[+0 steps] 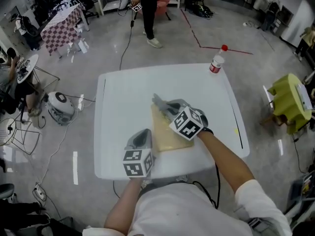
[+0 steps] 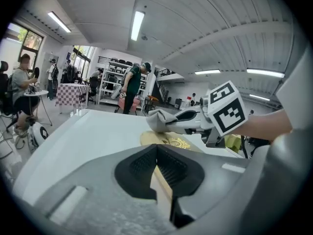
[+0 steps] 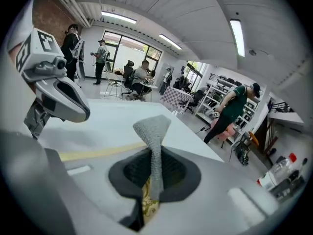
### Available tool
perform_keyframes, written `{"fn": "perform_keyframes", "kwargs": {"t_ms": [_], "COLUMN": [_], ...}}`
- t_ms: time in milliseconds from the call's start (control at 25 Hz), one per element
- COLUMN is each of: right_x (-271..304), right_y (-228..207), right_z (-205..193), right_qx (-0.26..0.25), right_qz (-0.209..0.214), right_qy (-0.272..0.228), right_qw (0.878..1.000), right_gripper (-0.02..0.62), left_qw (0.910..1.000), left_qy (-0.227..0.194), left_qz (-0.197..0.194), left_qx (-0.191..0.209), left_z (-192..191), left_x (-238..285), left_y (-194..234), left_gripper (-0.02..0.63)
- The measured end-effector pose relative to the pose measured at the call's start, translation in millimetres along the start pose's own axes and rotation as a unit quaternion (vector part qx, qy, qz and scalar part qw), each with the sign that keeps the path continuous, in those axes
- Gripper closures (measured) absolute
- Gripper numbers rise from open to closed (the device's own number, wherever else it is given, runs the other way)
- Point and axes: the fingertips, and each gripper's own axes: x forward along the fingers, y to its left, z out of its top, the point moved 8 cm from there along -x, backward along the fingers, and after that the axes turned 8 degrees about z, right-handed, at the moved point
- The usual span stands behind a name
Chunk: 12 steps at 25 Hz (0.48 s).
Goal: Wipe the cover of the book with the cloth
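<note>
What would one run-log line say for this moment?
left gripper shut, at book edge | right gripper shut on cloth, cloth over book cover

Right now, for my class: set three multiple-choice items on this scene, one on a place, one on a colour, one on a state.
1. Where is the bottle? A on a chair; B at the table's far right corner; C on a shelf.
2. The cloth's colour? A grey; B red; C green.
3. The right gripper is? A open; B shut on the cloth; C shut on the bottle.
Key: B, it stands by that corner; A, its weave shows grey; B, the jaws pinch it.
</note>
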Motion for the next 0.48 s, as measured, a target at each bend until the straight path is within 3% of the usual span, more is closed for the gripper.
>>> {"fn": "perform_keyframes", "kwargs": {"t_ms": [240,480], "right_x": [21.5,13.0], "right_y": [5.0,16.2], "right_z": [-6.3,-14.2], "right_qx": [-0.002,0.002], "right_qz": [0.016,0.026], "right_qy": [0.019,0.008], "right_qw": [1.000,1.000], "right_gripper": [0.578,0.578], "left_qw": [0.9997,0.9996], "left_qy": [-0.006,-0.008], "left_qz": [0.023,0.023], "left_qx": [-0.010,-0.010], "left_z": [-0.3,1.7], "left_x": [-8.1,-0.7], "left_y": [16.6,15.0], "left_gripper": [0.600,0.600]}}
